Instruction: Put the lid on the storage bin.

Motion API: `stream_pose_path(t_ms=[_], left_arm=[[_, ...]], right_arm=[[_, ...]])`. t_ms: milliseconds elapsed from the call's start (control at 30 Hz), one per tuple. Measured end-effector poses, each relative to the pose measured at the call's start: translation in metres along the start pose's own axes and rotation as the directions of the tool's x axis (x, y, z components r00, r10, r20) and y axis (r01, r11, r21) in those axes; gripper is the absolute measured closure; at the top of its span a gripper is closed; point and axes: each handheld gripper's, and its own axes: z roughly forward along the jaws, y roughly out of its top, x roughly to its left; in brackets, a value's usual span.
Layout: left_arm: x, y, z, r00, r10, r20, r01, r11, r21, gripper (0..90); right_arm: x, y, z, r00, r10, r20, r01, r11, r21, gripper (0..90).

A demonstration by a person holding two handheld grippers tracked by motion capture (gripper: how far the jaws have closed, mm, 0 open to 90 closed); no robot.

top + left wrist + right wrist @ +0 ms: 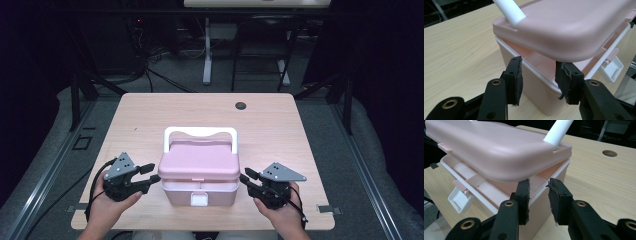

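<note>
Tabletop of pale wood [150,115] lies bare around your pink plastic box with white handle [198,170]; its lid sits ajar; your left gripper [150,175] and right gripper [246,177] flank it, jaws apart, gripping nothing.

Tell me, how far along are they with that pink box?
The white latch hangs undone and the pink lid is lifted at the front. Each tool, left and right, sits at one side under the lid's edge. Opening it fully probably remains.

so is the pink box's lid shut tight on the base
No, the lid is lifted at the front, leaving a gap over the base with the white latch hanging loose.
</note>
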Motion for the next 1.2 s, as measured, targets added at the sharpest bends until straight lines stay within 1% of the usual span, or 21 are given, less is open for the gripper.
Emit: stream_pose_path(t_ms=[100, 200, 400, 433, 500, 533, 567, 633, 733, 900, 1000, 1200], left_arm=[[0.000, -0.002, 0.000, 1.0000, -0.005, 0.002, 0.005, 1.0000, 0.001, 56.8], [0.001, -0.004, -0.001, 1.0000, -0.006, 0.007, 0.006, 0.9999, 0.014, 56.7], [0.005, -0.012, 0.000, 0.9999, -0.011, -0.002, 0.011, 0.9977, 0.067, 54.8], [0.007, -0.014, 0.000, 0.9998, -0.014, -0.011, 0.015, 0.9976, 0.067, 54.6], [0.010, -0.017, -0.002, 0.9995, -0.032, -0.003, 0.032, 0.9978, 0.058, 53.2], [0.011, -0.017, -0.003, 0.9994, -0.034, -0.009, 0.034, 0.9978, 0.056, 53.1], [0.011, -0.016, -0.004, 0.9994, -0.032, -0.015, 0.032, 0.9980, 0.055, 52.9], [0.011, -0.015, -0.004, 0.9992, -0.037, -0.014, 0.038, 0.9983, 0.043, 52.4], [0.011, -0.014, -0.004, 0.9994, -0.030, -0.015, 0.031, 0.9987, 0.040, 51.9], [0.013, -0.015, -0.004, 0.9989, -0.041, -0.023, 0.042, 0.9986, 0.032, 50.3], [0.016, -0.015, -0.004, 0.9983, -0.050, -0.031, 0.051, 0.9985, 0.022, 48.9], [0.021, -0.014, -0.005, 0.9976, -0.051, -0.047, 0.052, 0.9985, 0.015, 48.2]], right_arm=[[-0.001, -0.002, -0.001, 1.0000, 0.004, 0.003, -0.004, 1.000, 0.001, 69.7], [-0.002, -0.003, -0.002, 0.9999, 0.011, 0.005, -0.011, 1.000, 0.006, 69.8], [-0.006, -0.004, -0.004, 0.9996, 0.028, 0.007, -0.028, 1.000, -0.005, 69.8], [-0.006, -0.004, -0.004, 0.9995, 0.030, 0.007, -0.030, 1.000, -0.004, 69.9], [-0.007, -0.004, -0.004, 0.9994, 0.032, 0.012, -0.032, 0.999, -0.003, 69.9], [-0.007, -0.004, -0.003, 0.9994, 0.033, 0.012, -0.032, 0.999, -0.004, 69.8], [-0.007, -0.004, -0.003, 0.9993, 0.036, 0.012, -0.036, 0.999, -0.004, 69.8], [-0.007, -0.004, -0.003, 0.9992, 0.038, 0.013, -0.038, 0.999, -0.003, 69.6], [-0.008, -0.004, -0.002, 0.9992, 0.037, 0.014, -0.037, 0.999, -0.004, 69.1], [-0.010, -0.004, -0.001, 0.9990, 0.041, 0.018, -0.041, 0.999, -0.006, 66.8], [-0.012, -0.004, -0.001, 0.9986, 0.048, 0.020, -0.048, 0.999, -0.008, 65.5], [-0.018, -0.004, 0.001, 0.9970, 0.072, 0.028, -0.072, 0.997, -0.009, 64.2]])
